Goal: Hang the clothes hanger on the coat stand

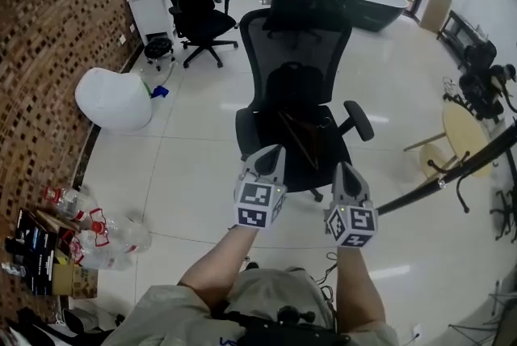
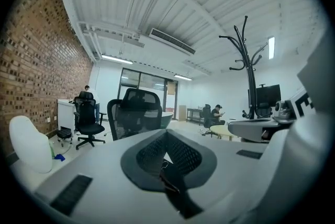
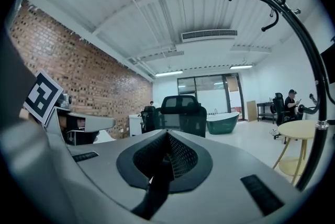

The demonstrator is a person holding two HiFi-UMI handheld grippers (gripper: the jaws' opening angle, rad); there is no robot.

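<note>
The left gripper (image 1: 272,154) and right gripper (image 1: 343,169) hover, fingers together, near the office chair (image 1: 296,33). Its seat holds the clothes hanger (image 1: 296,139). The coat stand (image 1: 452,172) is at the right.

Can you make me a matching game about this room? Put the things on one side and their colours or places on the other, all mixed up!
Things:
1. office chair
2. beanbag
3. coat stand
4. round table

Colours and places:
A. white, next to the brick wall
B. tall, thin and black, with curved hooks on top
C. pale yellow, far to the right in the head view
D. black with a mesh back, in the middle of the room

Right pairs: 1-D, 2-A, 3-B, 4-C.
</note>
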